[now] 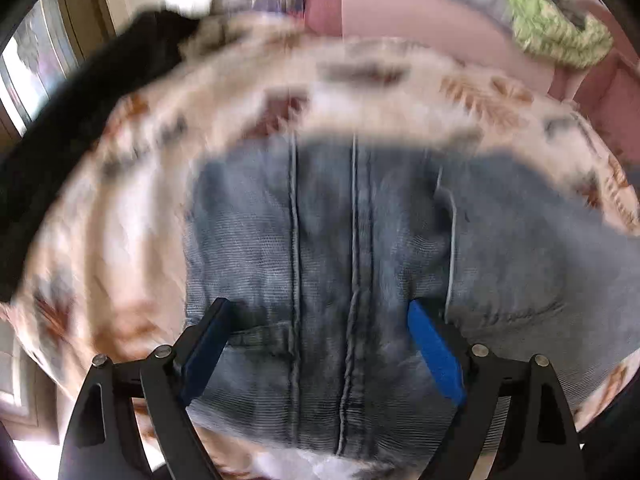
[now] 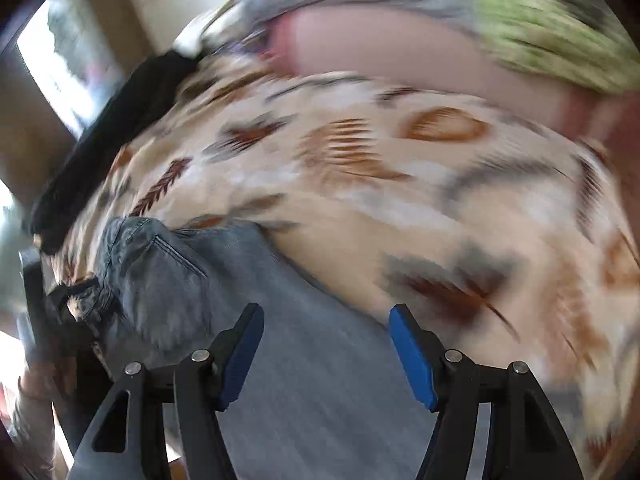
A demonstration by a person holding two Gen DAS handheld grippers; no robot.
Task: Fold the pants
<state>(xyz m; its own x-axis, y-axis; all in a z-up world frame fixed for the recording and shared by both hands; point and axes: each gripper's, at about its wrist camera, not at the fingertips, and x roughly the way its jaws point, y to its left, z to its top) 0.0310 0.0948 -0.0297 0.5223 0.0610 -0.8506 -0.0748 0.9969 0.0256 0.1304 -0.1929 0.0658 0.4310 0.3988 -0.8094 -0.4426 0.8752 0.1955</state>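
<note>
On the bed covering, a cream blanket with rust-brown and grey leaf motifs (image 1: pixel 400 80), lie the faded grey-blue denim pants (image 1: pixel 320 240), spread with their stitched seams running away from the left camera. The left gripper (image 1: pixel 320 320) hovers over the denim with its blue-padded fingers (image 1: pixel 434 354) spread wide apart, holding nothing. The right gripper (image 2: pixel 326 328) stands likewise with its fingers apart and empty, above a smooth stretch of the pants (image 2: pixel 304 340). A bunched part of the denim with a pocket seam lies at the left of the right view, near what appears to be the other tool. Both views are motion-blurred, so fine detail is unreliable.

Risks, as judged from this position:
- A pinch taken on the top layer only would lift one ply, and the fold would come out uneven.
- A pinch taken too deep could catch the blanket together with the denim and drag it along.
- The bunched part could trap a wrinkle inside the fold if it is not smoothed first.

Surroundings: a black cloth (image 1: pixel 80 120) lies along the far left edge of the blanket; a pink cushion (image 1: pixel 420 20) and a green knitted textile (image 1: pixel 560 32) rest beyond the far edge. None of these touches the pants or obstructs either gripper.
</note>
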